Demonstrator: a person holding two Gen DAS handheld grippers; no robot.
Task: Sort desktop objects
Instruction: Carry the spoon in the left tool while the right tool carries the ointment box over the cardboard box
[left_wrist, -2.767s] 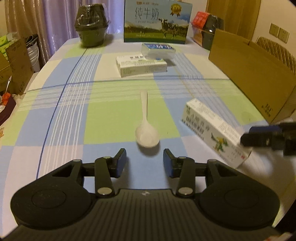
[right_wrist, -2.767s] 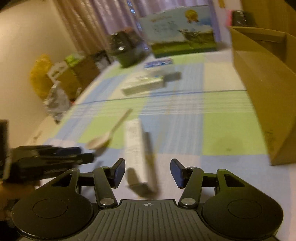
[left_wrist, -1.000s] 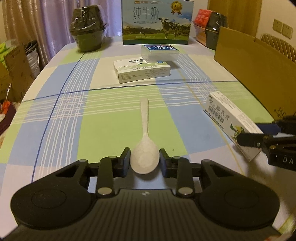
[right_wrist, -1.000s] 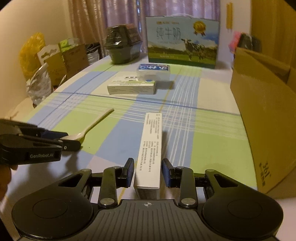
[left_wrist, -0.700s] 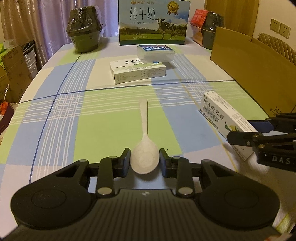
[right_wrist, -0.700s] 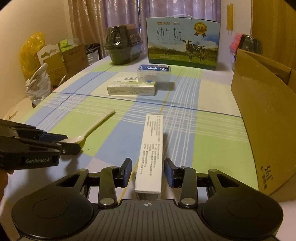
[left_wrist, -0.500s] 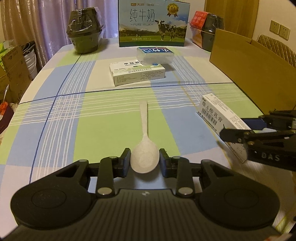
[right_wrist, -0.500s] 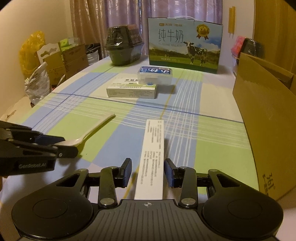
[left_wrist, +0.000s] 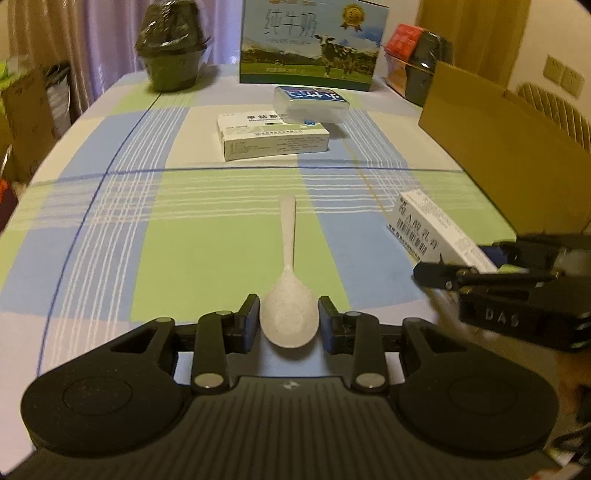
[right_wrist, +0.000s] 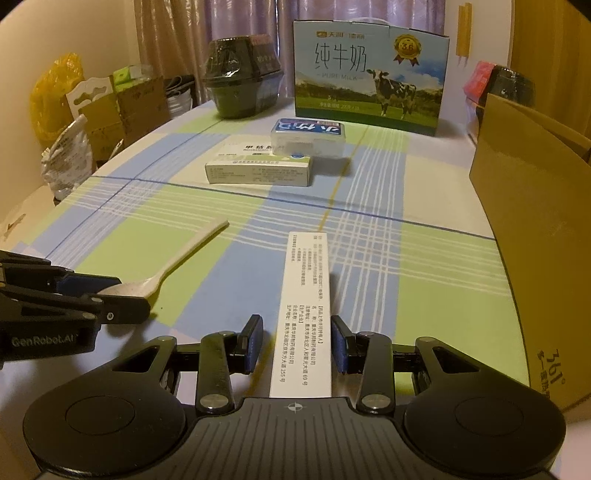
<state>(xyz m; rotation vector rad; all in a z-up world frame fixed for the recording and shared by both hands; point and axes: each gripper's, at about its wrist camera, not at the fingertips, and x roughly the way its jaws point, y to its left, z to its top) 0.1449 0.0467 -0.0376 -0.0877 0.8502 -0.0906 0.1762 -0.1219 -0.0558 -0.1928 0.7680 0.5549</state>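
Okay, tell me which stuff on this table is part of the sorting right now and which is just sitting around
In the job:
- white spoon, in the left gripper
- long white box, in the right gripper

Lying about:
- flat medicine box
- clear plastic case
- milk carton
- cardboard box
- dark wrapped tub

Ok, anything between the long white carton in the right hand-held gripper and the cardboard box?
Nothing visible. The long white carton sits between the right hand-held gripper jaws; only bare tablecloth lies between it and the cardboard box to its right.
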